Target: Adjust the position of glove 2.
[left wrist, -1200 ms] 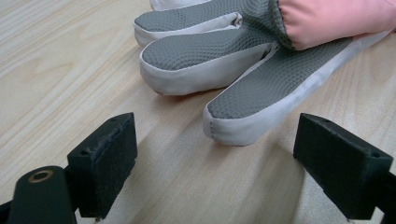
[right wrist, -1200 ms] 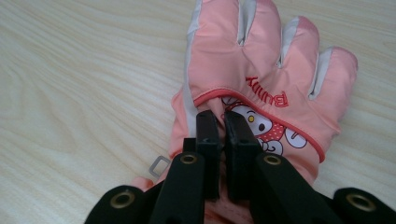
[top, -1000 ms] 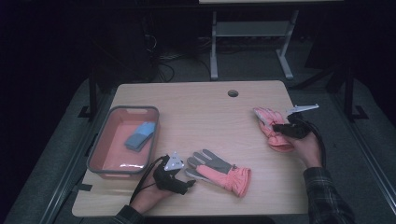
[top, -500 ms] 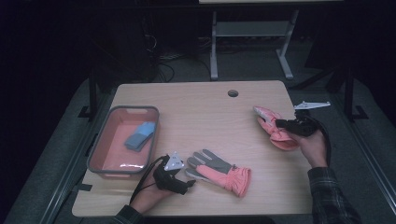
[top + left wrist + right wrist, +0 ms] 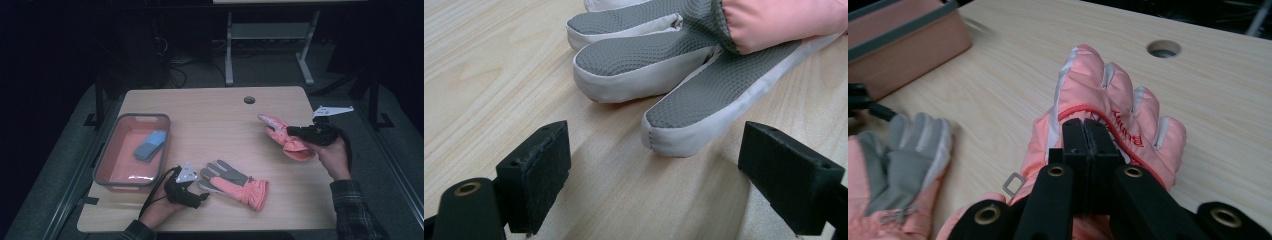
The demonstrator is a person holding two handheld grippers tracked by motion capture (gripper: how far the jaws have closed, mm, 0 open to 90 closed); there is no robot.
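I've got the wooden table (image 5: 210, 110) with a pink bin (image 5: 131, 180) at its left. Palm-up glove (image 5: 235, 181) lies near the front; my left gripper (image 5: 654, 175) sits spread wide just short of its fingertips. Right gripper (image 5: 1084, 145) is pinching the second glove (image 5: 1108, 100).

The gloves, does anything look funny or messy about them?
Nothing is torn or spilled. The pair is just split up: one glove lies palm-up near the open left hand-held gripper, and the other glove is pinched in the right hand-held gripper across the table.
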